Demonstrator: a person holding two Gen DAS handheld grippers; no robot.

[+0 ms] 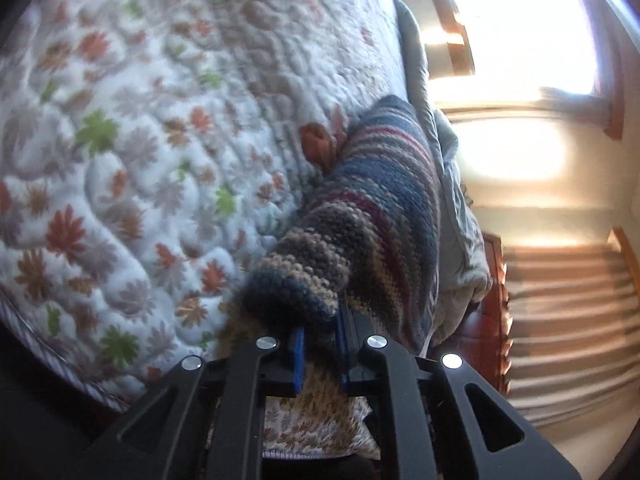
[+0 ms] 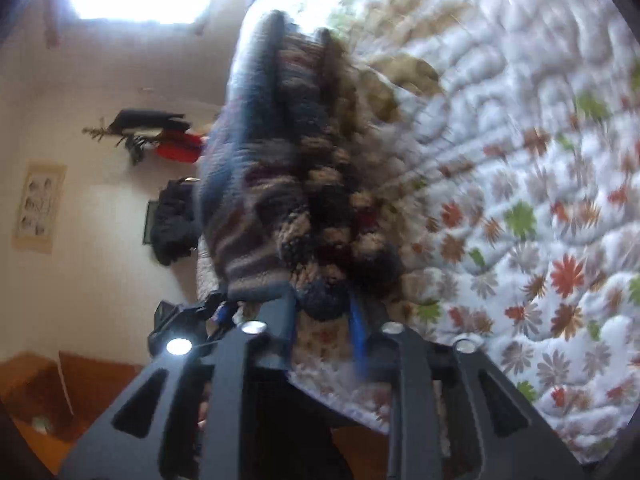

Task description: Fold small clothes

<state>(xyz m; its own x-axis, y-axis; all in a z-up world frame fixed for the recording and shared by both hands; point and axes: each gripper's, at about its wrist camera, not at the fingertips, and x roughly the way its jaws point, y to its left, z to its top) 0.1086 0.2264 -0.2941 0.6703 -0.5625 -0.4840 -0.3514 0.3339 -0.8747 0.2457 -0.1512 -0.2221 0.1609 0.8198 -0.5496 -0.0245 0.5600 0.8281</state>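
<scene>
While the striped knit garment (image 1: 360,216) is pinched at its edge by both the left gripper (image 1: 320,344) and the right gripper (image 2: 324,320), each clamped on wool, it is held bunched over the floral quilt (image 1: 120,160); no finished fold is seen; folding is judged barely begun; a carpeted stair (image 1: 568,320) is shown only in the left view, a wall poster (image 2: 40,208) only in the right.

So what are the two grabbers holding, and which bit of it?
Both hold the striped knitted garment. The left gripper pinches its rolled near edge, and the right gripper grips another bunched near edge.
</scene>
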